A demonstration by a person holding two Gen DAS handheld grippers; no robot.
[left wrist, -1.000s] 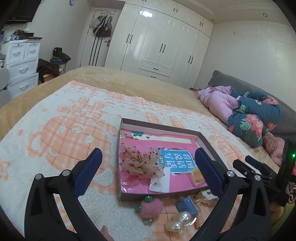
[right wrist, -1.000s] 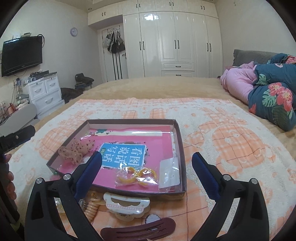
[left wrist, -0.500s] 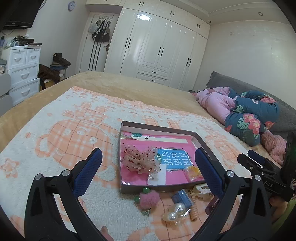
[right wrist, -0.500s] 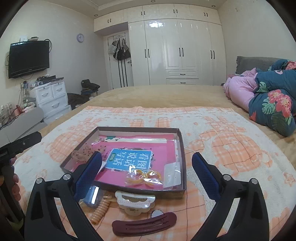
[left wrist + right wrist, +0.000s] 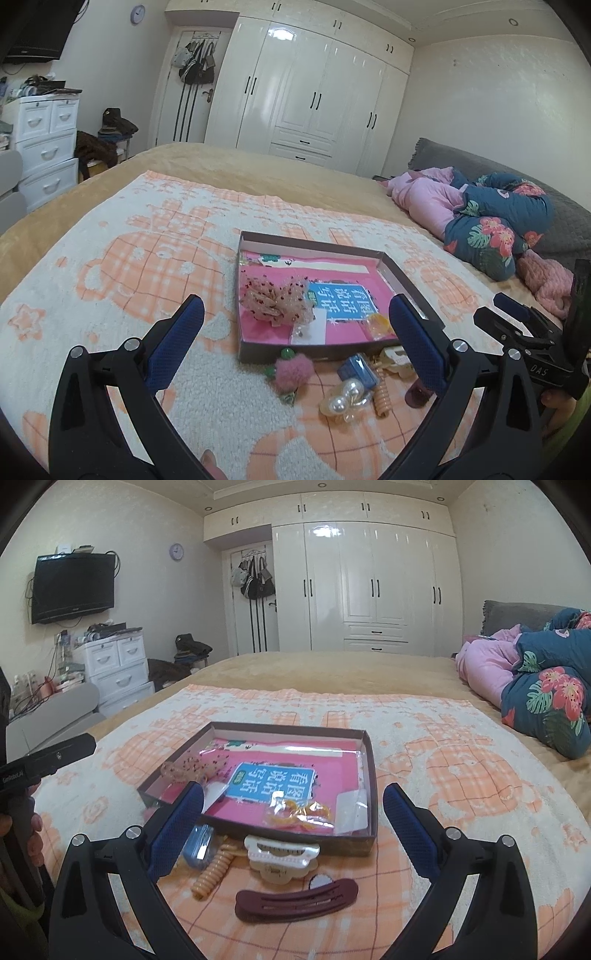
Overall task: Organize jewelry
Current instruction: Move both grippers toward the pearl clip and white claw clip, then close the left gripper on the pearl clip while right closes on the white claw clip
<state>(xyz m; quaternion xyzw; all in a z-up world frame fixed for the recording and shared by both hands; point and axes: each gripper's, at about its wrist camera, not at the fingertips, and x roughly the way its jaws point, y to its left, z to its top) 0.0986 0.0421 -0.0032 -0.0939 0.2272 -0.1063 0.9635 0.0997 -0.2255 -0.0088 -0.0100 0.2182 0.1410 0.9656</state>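
Hovering wide open and empty, left gripper [image 5: 295, 343] and right gripper [image 5: 293, 825] risk pinching towel [image 5: 461, 786] pile beneath the maroon clip [image 5: 297, 901] at 6 o'clock of the tray [image 5: 371, 760].

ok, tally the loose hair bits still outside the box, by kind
Pompom tie: 1
Pearl piece: 1
Blue clip: 1
Orange spiral tie: 1
Cream claw clip: 1
Maroon barrette: 1
Total: 6, all on the blanket before the box.
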